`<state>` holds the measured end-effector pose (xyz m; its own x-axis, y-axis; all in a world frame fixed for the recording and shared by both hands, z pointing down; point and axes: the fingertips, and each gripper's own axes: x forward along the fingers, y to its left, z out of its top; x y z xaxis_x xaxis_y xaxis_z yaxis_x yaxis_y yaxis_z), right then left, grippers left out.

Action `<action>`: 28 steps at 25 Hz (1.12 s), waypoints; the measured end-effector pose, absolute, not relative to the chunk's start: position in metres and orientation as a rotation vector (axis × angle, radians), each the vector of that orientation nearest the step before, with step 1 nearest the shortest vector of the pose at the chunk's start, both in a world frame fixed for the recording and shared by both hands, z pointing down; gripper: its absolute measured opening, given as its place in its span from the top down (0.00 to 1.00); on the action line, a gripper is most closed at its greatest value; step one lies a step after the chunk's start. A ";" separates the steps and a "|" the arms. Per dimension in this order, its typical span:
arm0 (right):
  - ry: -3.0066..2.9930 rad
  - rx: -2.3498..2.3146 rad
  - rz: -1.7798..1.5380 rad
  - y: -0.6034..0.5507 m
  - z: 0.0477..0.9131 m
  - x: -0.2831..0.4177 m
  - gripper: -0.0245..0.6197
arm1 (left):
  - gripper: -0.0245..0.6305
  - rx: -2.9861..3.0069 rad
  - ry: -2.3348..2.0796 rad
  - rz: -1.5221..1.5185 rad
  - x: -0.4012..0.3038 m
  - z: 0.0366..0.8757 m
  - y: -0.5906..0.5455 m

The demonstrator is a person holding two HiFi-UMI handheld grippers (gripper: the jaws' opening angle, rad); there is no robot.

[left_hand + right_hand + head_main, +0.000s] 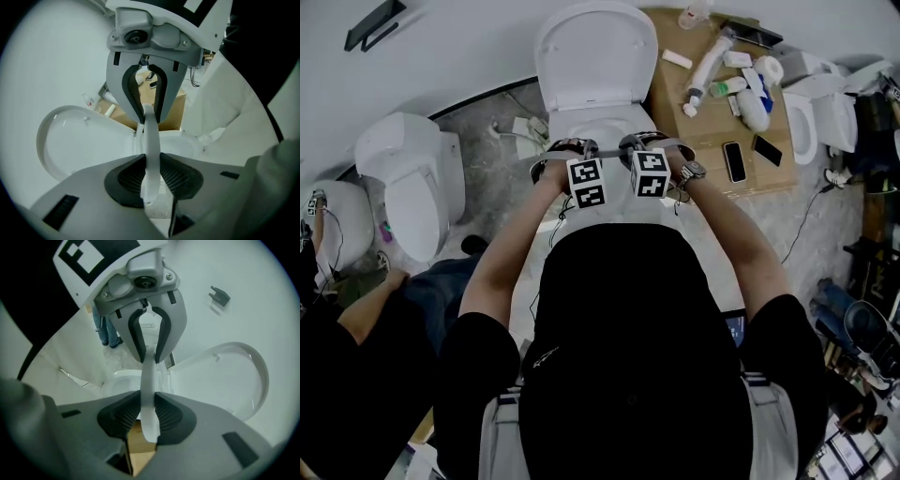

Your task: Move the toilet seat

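White plastic fills both tool views. The toilet seat shows there as a thin strip seen edge-on, and we have the left tool clenched on it, its ribbed pads pressing from either side. Our right tool grasps the same strip in the same way, just beside the left one, so each tool's view shows the other tool's jaws closed on the seat farther along. Past the tools the lid stands raised, and the bowl lies below the held seat. We cannot tell whether the seat touches the bowl anywhere. To the right of the right tool a sheet of cardboard lies on the floor with a phone on it. To the left of the left tool stands a second toilet, well apart.
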<state>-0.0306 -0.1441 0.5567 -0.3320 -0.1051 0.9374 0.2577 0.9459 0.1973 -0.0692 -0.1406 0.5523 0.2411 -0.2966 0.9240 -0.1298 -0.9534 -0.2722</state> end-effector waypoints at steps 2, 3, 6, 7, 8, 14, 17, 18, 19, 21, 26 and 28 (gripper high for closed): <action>-1.880 -0.119 -0.365 -0.149 0.552 -0.032 0.80 | 0.80 -2.364 0.409 -1.801 -0.070 0.549 -0.146; -1.881 -0.121 -0.364 -0.152 0.550 -0.033 0.80 | 0.81 -2.367 0.410 -1.796 -0.070 0.548 -0.149; -1.880 -0.115 -0.367 -0.161 0.544 -0.037 0.80 | 0.81 -2.375 0.414 -1.792 -0.074 0.543 -0.158; -1.879 -0.106 -0.371 -0.165 0.542 -0.038 0.80 | 0.81 -2.376 0.415 -1.793 -0.075 0.541 -0.162; -1.877 -0.095 -0.377 -0.169 0.541 -0.038 0.80 | 0.81 -2.376 0.414 -1.793 -0.076 0.540 -0.166; -1.872 -0.073 -0.383 -0.188 0.532 -0.041 0.81 | 0.81 -2.395 0.398 -1.805 -0.079 0.532 -0.185; -1.869 -0.052 -0.390 -0.202 0.530 -0.042 0.81 | 0.81 -2.402 0.412 -1.797 -0.081 0.528 -0.197; -1.867 -0.047 -0.390 -0.206 0.528 -0.043 0.81 | 0.81 -2.403 0.417 -1.794 -0.082 0.526 -0.201; -1.866 -0.042 -0.391 -0.209 0.526 -0.044 0.81 | 0.81 -2.404 0.423 -1.791 -0.083 0.524 -0.205; -1.865 -0.029 -0.392 -0.215 0.523 -0.046 0.81 | 0.81 -2.398 0.433 -1.785 -0.086 0.521 -0.210; -1.866 -0.016 -0.390 -0.224 0.519 -0.048 0.81 | 0.81 -2.366 0.439 -1.770 -0.087 0.518 -0.219; -1.872 -0.004 -0.394 -0.229 0.516 -0.050 0.81 | 0.81 -2.371 0.448 -1.769 -0.088 0.517 -0.225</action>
